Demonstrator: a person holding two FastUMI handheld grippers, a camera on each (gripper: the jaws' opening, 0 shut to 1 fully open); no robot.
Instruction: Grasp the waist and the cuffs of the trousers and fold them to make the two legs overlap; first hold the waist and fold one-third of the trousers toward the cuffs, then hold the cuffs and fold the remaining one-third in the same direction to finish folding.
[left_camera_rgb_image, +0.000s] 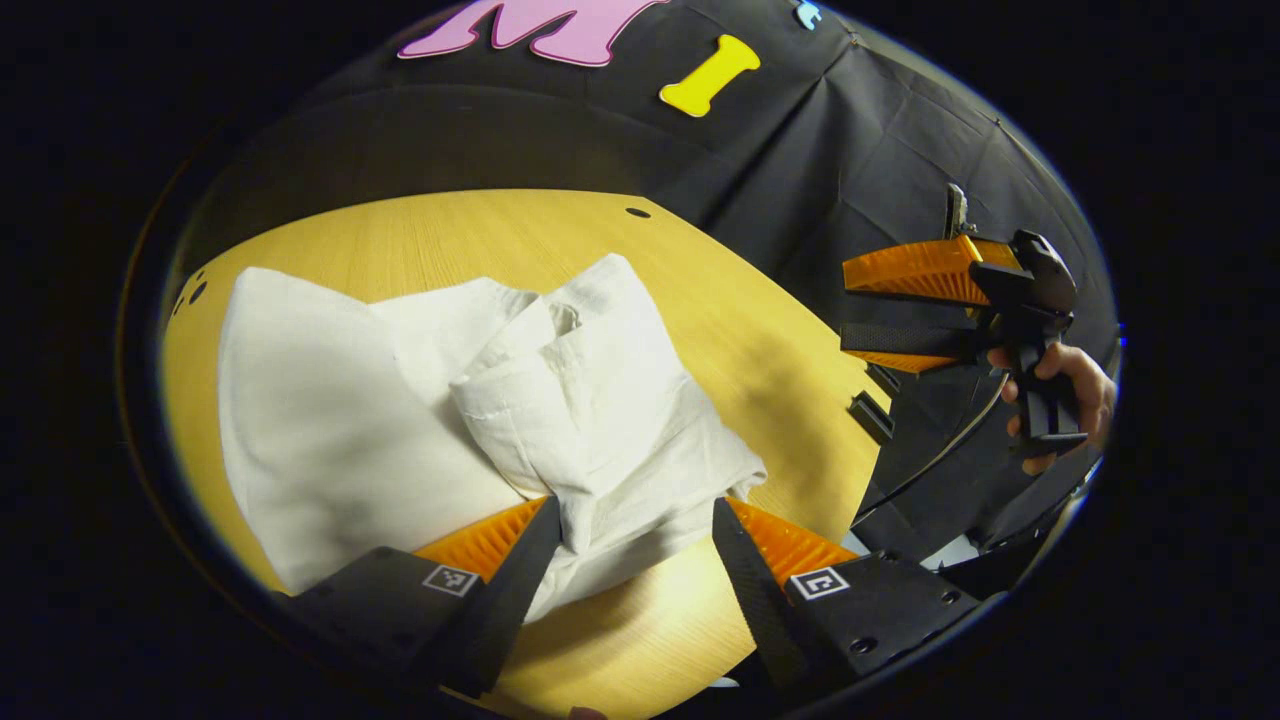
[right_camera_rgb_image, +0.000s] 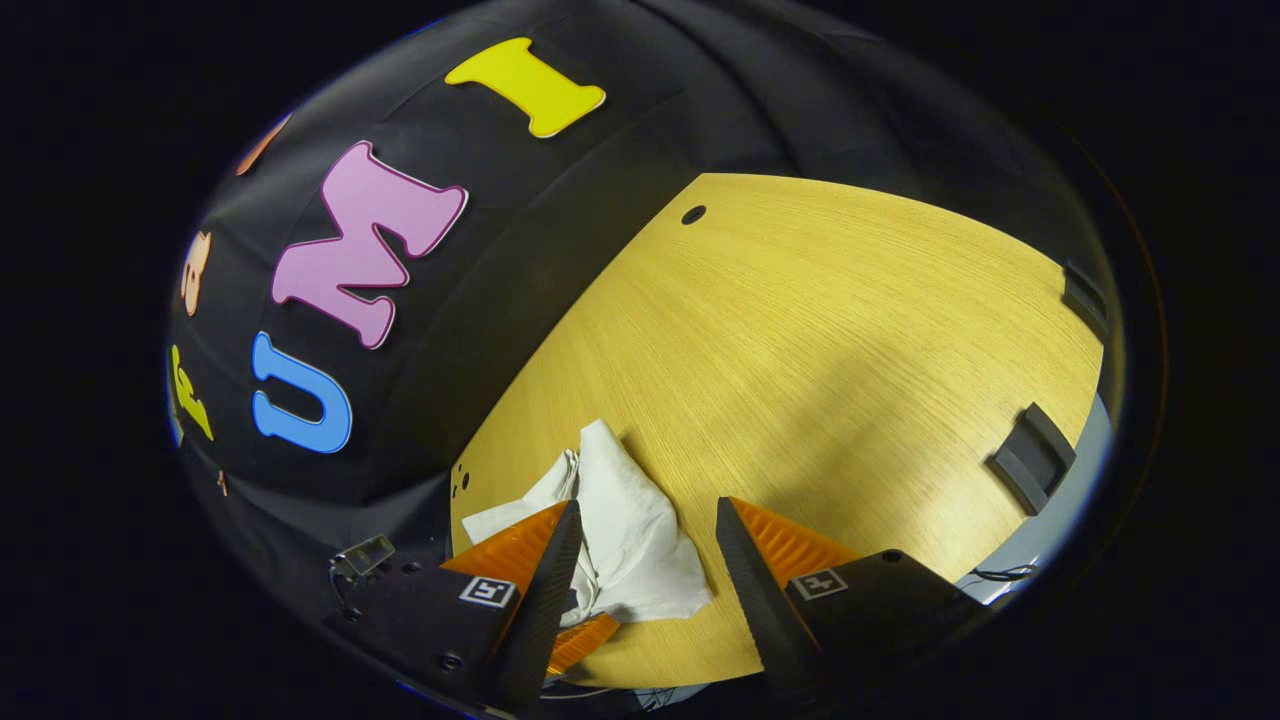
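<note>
Now, line by line:

Trousers: white trousers (left_camera_rgb_image: 400, 400) lie bunched on the wooden counter (left_camera_rgb_image: 450, 230), partly folded, with a broad flat part to the left in the left gripper view and a thick rumpled fold heaped on the middle and right part. A loose corner of cloth reaches toward the near edge of the counter.

Left tongs: the left tongs (left_camera_rgb_image: 635, 535) stand wide open just above the near end of the cloth. The left finger (left_camera_rgb_image: 520, 575) touches or overlaps the hem of the fold; the right finger (left_camera_rgb_image: 745, 570) stands apart from the cloth, over bare wood. Nothing is pinched between them.

Right tongs, seen from the left: the right tongs (left_camera_rgb_image: 850, 310) hang in the air off the right edge of the counter, well apart from the trousers, held by a hand (left_camera_rgb_image: 1065, 385). A plain gap shows between the two fingers, and nothing is in it.

Right tongs, own view: the right tongs (right_camera_rgb_image: 645, 550) are spread wide, looking down on the counter (right_camera_rgb_image: 800, 330). The trousers (right_camera_rgb_image: 625, 530) show as a crumpled white heap at the near left corner, between and behind the fingers; whether they touch the cloth cannot be told from here.

Counter fittings: two dark clips (right_camera_rgb_image: 1030, 455) sit on the right edge of the counter.

Counter surface: a small dark hole (right_camera_rgb_image: 693, 214) marks the far side.
</note>
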